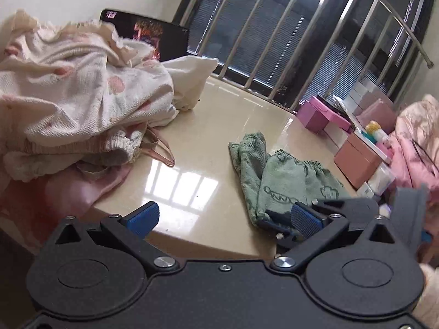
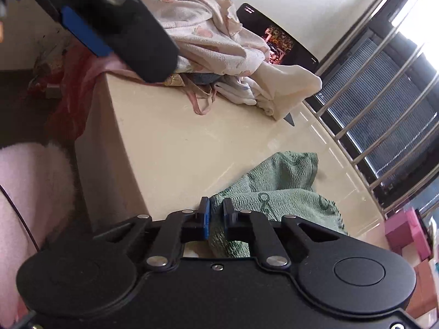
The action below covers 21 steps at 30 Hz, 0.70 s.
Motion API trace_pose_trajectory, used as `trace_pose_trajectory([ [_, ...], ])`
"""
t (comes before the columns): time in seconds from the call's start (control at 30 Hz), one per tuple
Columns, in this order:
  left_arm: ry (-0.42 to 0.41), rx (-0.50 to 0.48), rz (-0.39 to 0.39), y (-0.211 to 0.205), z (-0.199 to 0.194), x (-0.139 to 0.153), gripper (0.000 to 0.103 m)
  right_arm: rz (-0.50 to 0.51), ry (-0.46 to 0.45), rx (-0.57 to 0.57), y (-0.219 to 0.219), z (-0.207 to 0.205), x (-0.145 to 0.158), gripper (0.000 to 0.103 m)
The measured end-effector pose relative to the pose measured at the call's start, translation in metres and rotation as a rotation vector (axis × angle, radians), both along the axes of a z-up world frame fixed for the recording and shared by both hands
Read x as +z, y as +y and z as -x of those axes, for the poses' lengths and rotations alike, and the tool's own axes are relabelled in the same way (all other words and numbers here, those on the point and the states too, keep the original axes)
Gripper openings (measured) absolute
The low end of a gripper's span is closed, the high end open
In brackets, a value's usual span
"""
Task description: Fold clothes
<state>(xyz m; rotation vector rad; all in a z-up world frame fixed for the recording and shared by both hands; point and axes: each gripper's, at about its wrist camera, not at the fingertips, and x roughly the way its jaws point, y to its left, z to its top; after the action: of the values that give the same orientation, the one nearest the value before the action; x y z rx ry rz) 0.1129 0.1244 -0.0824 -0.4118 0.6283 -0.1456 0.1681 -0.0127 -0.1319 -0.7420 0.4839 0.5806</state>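
A green pair of shorts (image 1: 285, 181) with a dark printed pattern lies crumpled near the front right edge of the cream table (image 1: 208, 142). My left gripper (image 1: 227, 216) is open and empty above the table's front edge, just left of the shorts. My right gripper (image 2: 216, 213) is shut on the near edge of the green shorts (image 2: 277, 192); it also shows in the left wrist view (image 1: 279, 226) under my left gripper's right finger. My left gripper's body crosses the top left of the right wrist view (image 2: 118, 19).
A big pile of cream and pink clothes (image 1: 82, 101) fills the table's left side, with a pink strap (image 1: 162, 148) hanging out. A dark tablet (image 1: 148, 33) leans on the wall. Window bars (image 1: 274, 35) stand behind. Pink boxes (image 1: 318, 115) and a pink garment (image 1: 414, 148) sit at the right.
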Motion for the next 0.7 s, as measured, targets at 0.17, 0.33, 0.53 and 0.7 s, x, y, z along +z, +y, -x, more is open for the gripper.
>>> trace_pose_trajectory([
  [0.17,0.109,-0.014,0.153,-0.004,-0.044,-0.008,0.103,-0.331,0.151,-0.094,-0.054,-0.004,0.033,0.005],
  [0.33,0.211,-0.077,0.327,-0.024,-0.086,-0.028,0.103,-0.585,0.186,-0.148,-0.111,0.0,0.066,0.005],
  [0.53,0.33,-0.073,0.543,-0.039,-0.125,-0.058,0.103,-0.728,0.208,-0.141,-0.153,0.012,0.081,0.005],
  [0.7,0.34,0.0,0.576,-0.041,-0.139,-0.066,0.095,-0.763,0.222,-0.136,-0.172,0.028,0.077,0.005],
])
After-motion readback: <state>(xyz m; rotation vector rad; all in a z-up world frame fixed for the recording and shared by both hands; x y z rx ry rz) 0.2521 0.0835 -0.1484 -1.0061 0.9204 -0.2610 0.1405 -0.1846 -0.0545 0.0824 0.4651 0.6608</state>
